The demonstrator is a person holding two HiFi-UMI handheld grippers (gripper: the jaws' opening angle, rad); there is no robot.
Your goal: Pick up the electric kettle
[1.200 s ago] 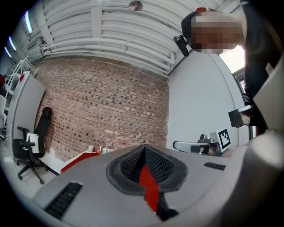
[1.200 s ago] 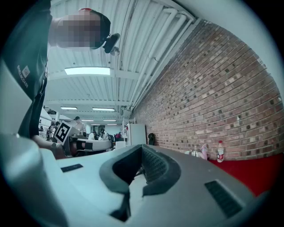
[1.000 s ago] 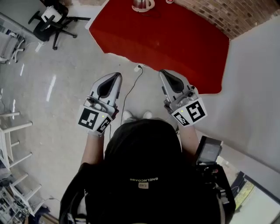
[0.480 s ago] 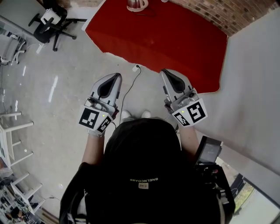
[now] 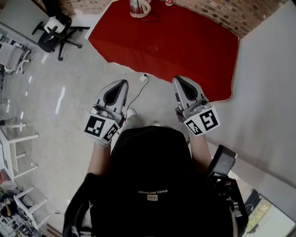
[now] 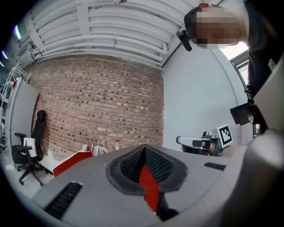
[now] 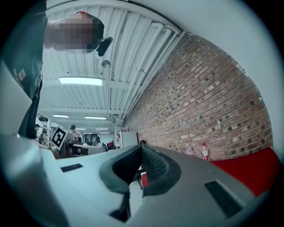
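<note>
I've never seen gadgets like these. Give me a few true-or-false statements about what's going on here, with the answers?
1. The electric kettle stands on the red table. True.
2. The left gripper is gripping the kettle. False: its jaws are shut on nothing, and the kettle is far ahead, at the table's far edge.
3. An office chair stands on the floor left of the table. True.
4. The wall behind the kettle is plain white. False: it is a brick wall.
</note>
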